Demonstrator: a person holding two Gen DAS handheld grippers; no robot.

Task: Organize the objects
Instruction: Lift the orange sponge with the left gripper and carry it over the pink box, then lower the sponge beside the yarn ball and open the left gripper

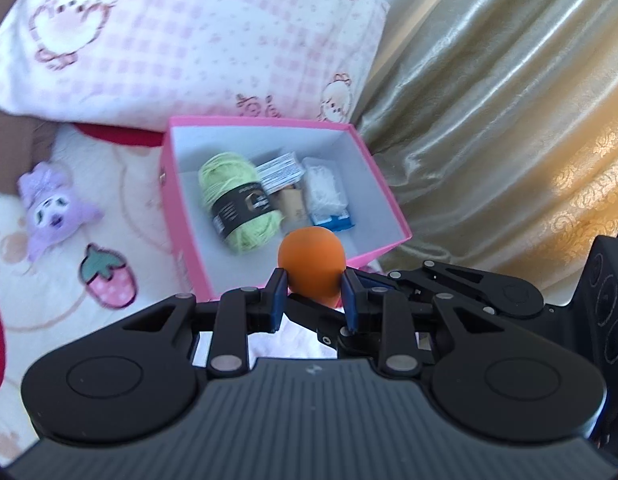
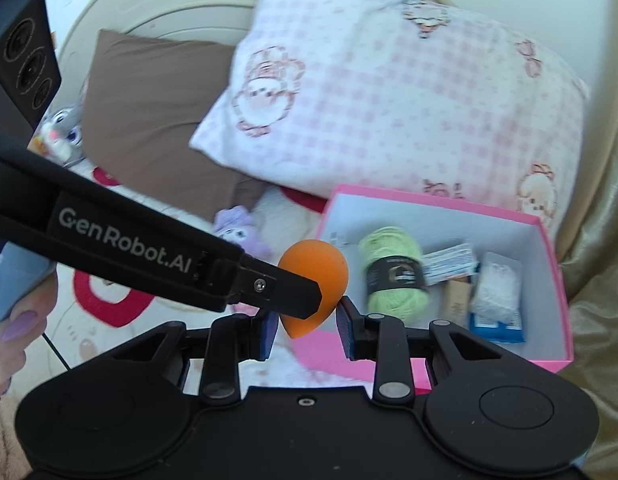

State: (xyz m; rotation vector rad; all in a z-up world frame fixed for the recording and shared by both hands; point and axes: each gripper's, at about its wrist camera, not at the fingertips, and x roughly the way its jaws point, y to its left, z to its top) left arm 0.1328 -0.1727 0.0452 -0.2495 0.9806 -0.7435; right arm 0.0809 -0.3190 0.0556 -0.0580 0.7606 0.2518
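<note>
Left gripper point(image 1: 313, 296): jaws nearly closed, blue pads pressing both sides of an orange teardrop-shaped sponge point(image 1: 312, 266), rounded end pointing away from the gripper. The sponge is held in the air at the near edge of an open pink box point(image 1: 171, 200).

Right gripper point(image 2: 307, 322): jaws drawn in narrow around the pointed lower end of the same sponge point(image 2: 313, 280). The right pad sits against it; contact on the left side is hidden behind the left gripper's finger point(image 2: 285, 292), so I cannot tell for certain that this pair is pressing it. That finger crosses the right wrist view from the left and overlaps the sponge.

Box contents, white-lined interior: a light green ball of yarn point(image 1: 237, 204) with a dark label band, lying toward the left; beside it a printed paper packet point(image 1: 279, 170) and a tan item point(image 1: 291, 204); at the right a clear packet with white contents and a blue edge point(image 1: 327, 196).

Surroundings: the box rests on a white bedspread point(image 1: 69, 292) printed with red shapes and a strawberry. A small purple plush toy point(image 1: 51, 208) lies left of the box, apart from it. A pink checked pillow point(image 1: 189, 36) lies behind the box, a brown pillow point(image 2: 149, 120) further left. A gold curtain point(image 1: 509, 120) hangs just beside the box on the right. A hand point(image 2: 17, 328) shows at the left edge of the right wrist view.
</note>
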